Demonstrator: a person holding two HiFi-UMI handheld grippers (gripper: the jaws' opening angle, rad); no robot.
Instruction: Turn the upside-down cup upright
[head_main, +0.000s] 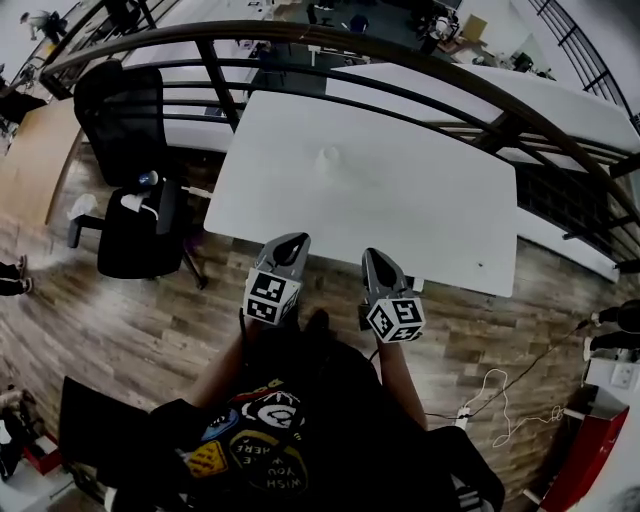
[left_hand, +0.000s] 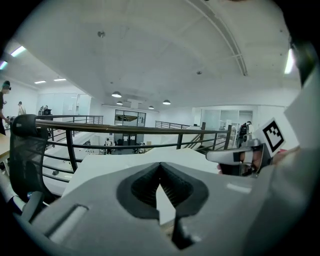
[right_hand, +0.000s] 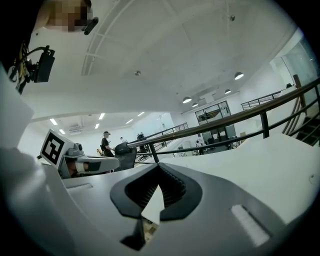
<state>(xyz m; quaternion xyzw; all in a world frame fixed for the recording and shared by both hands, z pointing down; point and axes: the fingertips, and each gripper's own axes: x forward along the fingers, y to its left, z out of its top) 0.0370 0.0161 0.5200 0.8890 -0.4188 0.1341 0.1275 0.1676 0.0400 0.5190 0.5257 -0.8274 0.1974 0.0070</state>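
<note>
Both claws are held close to the person's body at the near edge of the white desk (head_main: 430, 210), side by side and pointing out over it. I read the left claw (head_main: 294, 240) as closed on nothing, jaws pressed together, and the right claw (head_main: 371, 254) likewise closed and empty. The cup (head_main: 328, 157), pale and faint against the surface, stands alone near the desk's middle, well apart from both claws; I cannot tell which way up it sits.

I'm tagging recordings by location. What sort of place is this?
Probably an open-plan office, likely on a mezzanine: a white table stands against a railing, an office chair sits beside it, and there are glass partitions and ceiling lights beyond.
</note>
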